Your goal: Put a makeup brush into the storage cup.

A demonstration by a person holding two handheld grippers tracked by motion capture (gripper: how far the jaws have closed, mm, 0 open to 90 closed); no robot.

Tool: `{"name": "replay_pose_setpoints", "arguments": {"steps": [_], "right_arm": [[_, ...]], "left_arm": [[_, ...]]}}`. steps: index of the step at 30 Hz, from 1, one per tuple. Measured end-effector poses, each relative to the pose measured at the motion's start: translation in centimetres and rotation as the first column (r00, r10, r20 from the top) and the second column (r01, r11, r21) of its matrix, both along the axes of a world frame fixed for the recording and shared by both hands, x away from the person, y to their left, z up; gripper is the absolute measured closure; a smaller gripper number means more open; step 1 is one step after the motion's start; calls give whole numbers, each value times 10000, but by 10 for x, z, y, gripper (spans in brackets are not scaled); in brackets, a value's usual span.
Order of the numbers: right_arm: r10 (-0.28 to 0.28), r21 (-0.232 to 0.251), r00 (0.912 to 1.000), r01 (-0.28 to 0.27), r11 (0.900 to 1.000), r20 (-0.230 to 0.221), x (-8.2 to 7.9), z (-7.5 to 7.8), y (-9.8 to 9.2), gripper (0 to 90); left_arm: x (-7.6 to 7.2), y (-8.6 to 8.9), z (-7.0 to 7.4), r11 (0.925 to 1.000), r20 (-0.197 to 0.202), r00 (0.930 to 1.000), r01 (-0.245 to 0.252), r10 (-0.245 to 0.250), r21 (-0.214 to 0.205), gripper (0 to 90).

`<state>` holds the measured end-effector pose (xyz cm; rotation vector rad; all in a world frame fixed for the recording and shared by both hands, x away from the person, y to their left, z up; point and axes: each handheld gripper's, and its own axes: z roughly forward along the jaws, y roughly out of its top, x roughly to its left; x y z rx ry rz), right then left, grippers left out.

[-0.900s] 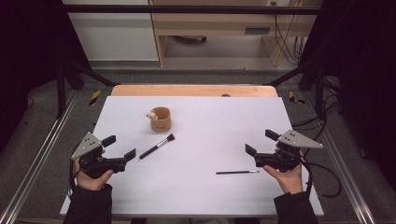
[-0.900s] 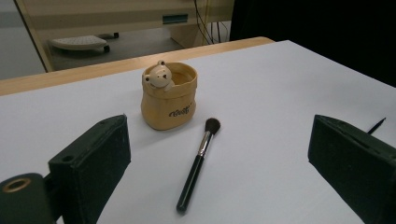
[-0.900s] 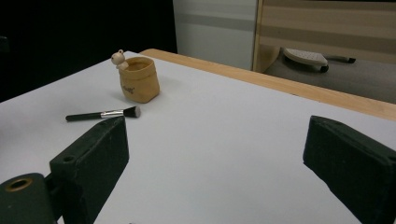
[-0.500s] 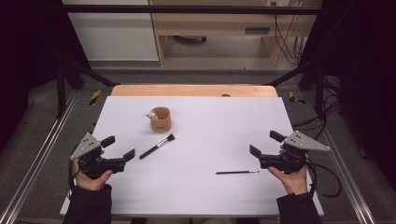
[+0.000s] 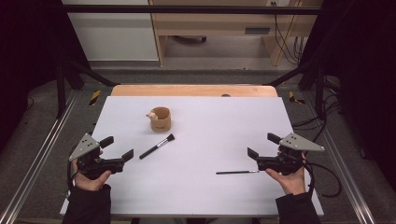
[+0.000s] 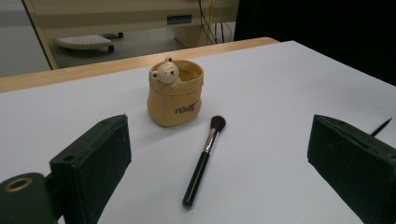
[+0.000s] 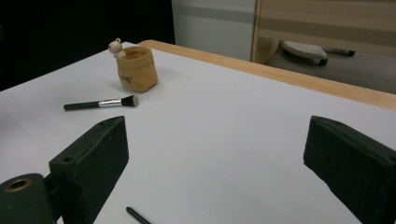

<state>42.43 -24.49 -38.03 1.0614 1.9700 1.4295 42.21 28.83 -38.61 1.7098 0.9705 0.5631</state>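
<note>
Both grippers, left gripper [image 5: 119,148] and right gripper [image 5: 263,144], gape wide with nothing held (2 brushes lie nearby), so go low over the big brush [image 5: 157,146] beside the bear cup [image 5: 160,119], then squeeze its handle.

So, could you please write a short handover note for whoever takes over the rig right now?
Left tongs: open, empty, near the table's left edge, facing the makeup brush.
Right tongs: open, empty, just right of the thin black pencil-like stick.
Bear cup: upright behind the brush; what shows of its inside is empty.
Done: nothing picked up; both tools lie flat on the white table.
Left: probably grasp each tool and stand it in the cup.
</note>
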Motion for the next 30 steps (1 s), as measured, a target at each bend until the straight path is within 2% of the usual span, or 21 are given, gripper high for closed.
{"name": "replay_pose_setpoints", "arguments": {"steps": [8, 14, 18, 20, 30], "right_arm": [[101, -101, 9998, -102, 9999, -181, 0, -6, 2, 74], [199, -382, 9991, -214, 9990, -381, 1, -13, 7, 75], [307, -576, 9977, -342, 9978, -610, 2, -19, 12, 77], [370, -727, 9955, -434, 9964, -872, 2, -24, 15, 78], [536, -1087, 9886, -692, 9917, -1410, 2, -38, 21, 82]], "left_arm": [[2, -1, -3, 9999, -108, 9999, 7, -6, 134, 55], [1, -3, -3, 9998, -82, 10000, 37, -35, 172, 55], [1, -3, -4, 9997, -101, 9999, 23, -21, 234, 54], [1, -3, -5, 9997, -124, 9999, 14, -11, 264, 54], [1, -4, -6, 9992, -148, 9999, 76, -70, 386, 53]]}}
